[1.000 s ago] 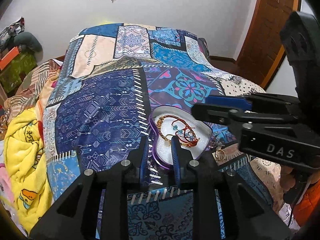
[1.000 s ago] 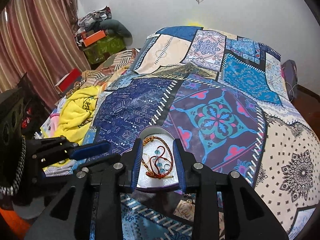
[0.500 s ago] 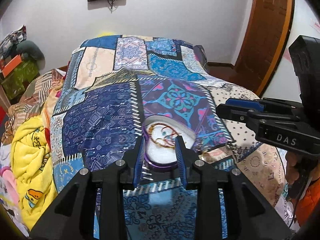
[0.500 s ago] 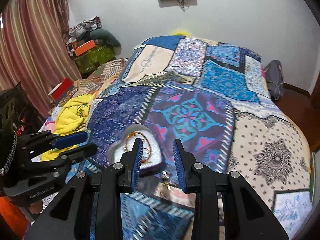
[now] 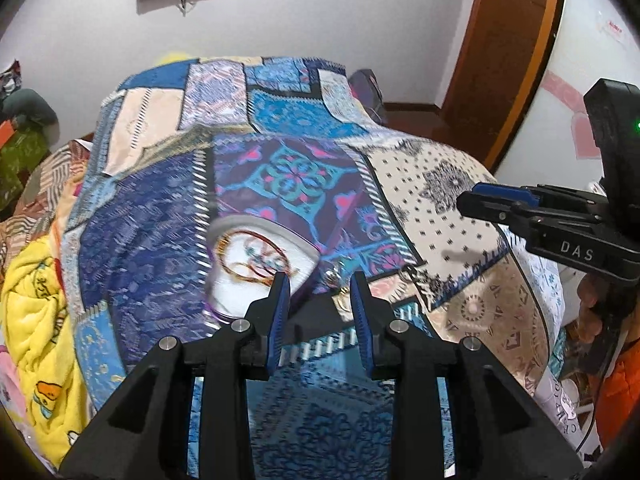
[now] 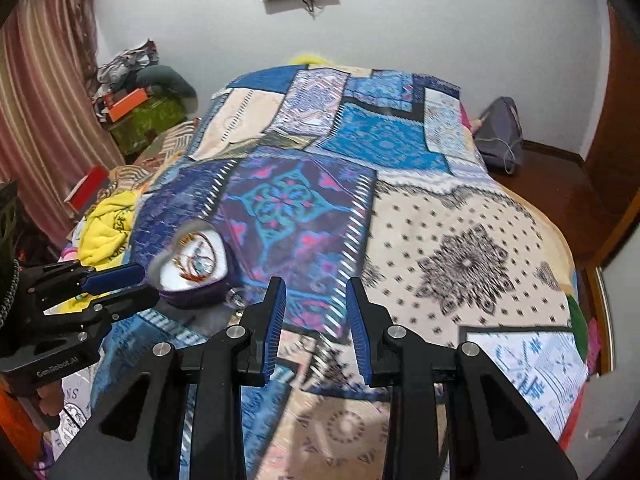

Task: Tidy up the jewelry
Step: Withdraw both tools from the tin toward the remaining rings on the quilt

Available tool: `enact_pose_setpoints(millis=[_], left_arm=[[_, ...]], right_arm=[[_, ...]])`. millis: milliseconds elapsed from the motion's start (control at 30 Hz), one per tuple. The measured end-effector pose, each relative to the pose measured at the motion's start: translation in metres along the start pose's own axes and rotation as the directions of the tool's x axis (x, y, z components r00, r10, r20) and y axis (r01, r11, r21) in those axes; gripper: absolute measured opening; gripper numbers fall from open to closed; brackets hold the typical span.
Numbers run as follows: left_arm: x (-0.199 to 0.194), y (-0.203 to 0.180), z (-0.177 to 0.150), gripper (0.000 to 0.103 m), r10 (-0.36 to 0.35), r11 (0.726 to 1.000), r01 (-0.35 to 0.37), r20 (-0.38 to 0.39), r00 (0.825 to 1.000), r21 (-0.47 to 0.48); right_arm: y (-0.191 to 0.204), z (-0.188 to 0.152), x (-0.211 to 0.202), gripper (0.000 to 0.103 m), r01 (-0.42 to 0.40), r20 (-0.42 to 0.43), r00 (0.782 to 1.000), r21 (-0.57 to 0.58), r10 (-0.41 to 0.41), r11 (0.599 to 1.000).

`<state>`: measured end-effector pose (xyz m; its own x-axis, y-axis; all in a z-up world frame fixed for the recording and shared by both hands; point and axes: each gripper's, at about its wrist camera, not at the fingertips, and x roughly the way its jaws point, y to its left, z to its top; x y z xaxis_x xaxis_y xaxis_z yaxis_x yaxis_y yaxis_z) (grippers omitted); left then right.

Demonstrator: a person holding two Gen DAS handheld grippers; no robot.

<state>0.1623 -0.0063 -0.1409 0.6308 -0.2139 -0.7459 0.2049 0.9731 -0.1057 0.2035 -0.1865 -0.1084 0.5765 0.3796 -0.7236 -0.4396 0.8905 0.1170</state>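
Observation:
A purple heart-shaped box with a white lining (image 5: 256, 268) lies open on the patchwork bedspread (image 5: 296, 184) and holds gold and red cord bracelets (image 5: 252, 256). It also shows at the left of the right wrist view (image 6: 194, 266). Small loose jewelry pieces (image 5: 334, 278) lie on the cover just right of the box. My left gripper (image 5: 319, 292) is open and empty, above the cover near the box's right edge. My right gripper (image 6: 316, 300) is open and empty, raised well right of the box; it shows from the side in the left wrist view (image 5: 492, 204).
A yellow blanket (image 5: 36, 312) lies bunched at the bed's left side. A wooden door (image 5: 508, 52) stands at the right. A grey bag (image 6: 500, 132) sits on the floor by the far wall. Boxes and clothes (image 6: 136, 104) are stacked beside a curtain at the left.
Both grippers have lifted back and swung right, away from the box. The box now lies left of each gripper's fingers instead of between them. Both stayed open.

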Motion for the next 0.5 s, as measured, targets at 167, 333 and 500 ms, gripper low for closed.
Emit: enact_pose_setpoints(millis=[167, 333, 500], left_arm=[[0.019, -0.009, -0.006, 0.03, -0.026, 1.0, 0.027, -0.058, 0.998, 0.01], [0.04, -0.014, -0.012, 0.03, -0.043, 0.999, 0.046, -0.111, 0.993, 0.024], [0.059, -0.015, -0.017, 0.03, -0.048, 0.998, 0.056, -0.165, 0.985, 0.042]], right_arm=[[-0.009, -0.013, 0.006, 0.028, -0.002, -0.046, 0.999, 0.012, 0.003, 1.0], [-0.008, -0.026, 0.018, 0.028, -0.026, -0.096, 0.995, 0.011, 0.027, 1.0], [-0.001, -0.036, 0.031, 0.028, -0.055, -0.133, 0.99, -0.012, 0.053, 0.998]])
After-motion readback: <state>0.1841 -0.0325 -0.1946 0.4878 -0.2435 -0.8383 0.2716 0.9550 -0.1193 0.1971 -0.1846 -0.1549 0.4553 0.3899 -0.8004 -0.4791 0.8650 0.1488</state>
